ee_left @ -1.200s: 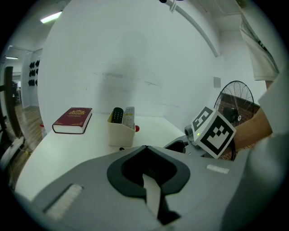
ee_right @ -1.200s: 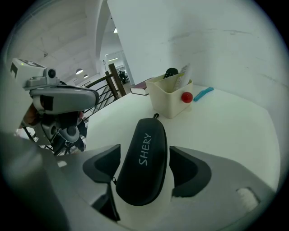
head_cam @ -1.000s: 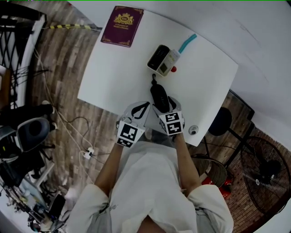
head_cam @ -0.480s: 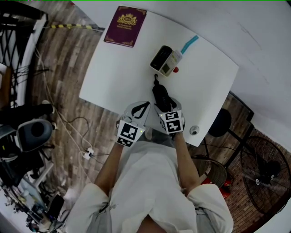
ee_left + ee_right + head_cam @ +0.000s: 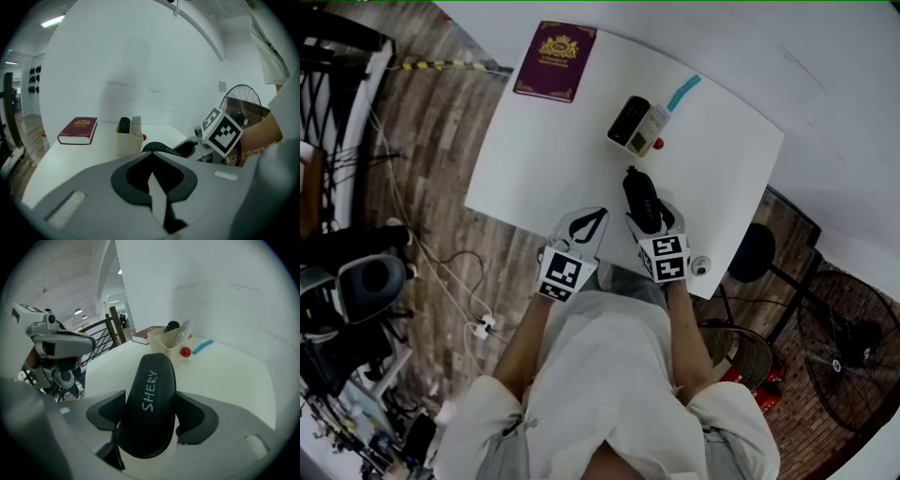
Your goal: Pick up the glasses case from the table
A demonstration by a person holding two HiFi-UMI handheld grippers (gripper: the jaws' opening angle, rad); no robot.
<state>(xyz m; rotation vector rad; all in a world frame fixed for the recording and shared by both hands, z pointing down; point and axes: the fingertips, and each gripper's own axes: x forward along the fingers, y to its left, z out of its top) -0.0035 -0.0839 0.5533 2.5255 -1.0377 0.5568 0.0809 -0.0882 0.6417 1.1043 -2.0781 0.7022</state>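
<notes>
Presently, the one glasses case [image 5: 152, 380], black with pale lettering along its lid, sits between the jaws of the right hand-held gripper [image 5: 650, 214]. The two dark pads are closed against its long sides, so it is gripped. Its rounded far end points toward the middle of the bench [image 5: 553, 150], over the near edge and right of centre. Whether its underside rests on the surface cannot be told. Just left of it, apart from the case, the left hand-held gripper [image 5: 152, 168] has its jaws closed together with nothing between them. Each of the two grippers carries one marker cube, left [image 5: 563, 275] and right [image 5: 666, 258]. Beyond the case stands a single cream holder [image 5: 639, 127] with two remotes upright in it, one black [image 5: 626, 120] and one light [image 5: 649, 124]. One small red ball [image 5: 658, 143] lies against the holder's near corner. One turquoise pen-like stick [image 5: 684, 92] lies just past the holder. One maroon book [image 5: 554, 60] with a gold crest lies flat at the far left corner, well apart from the rest. One small round object [image 5: 700, 266] sits at the bench's near right corner, beside the right cube.
</notes>
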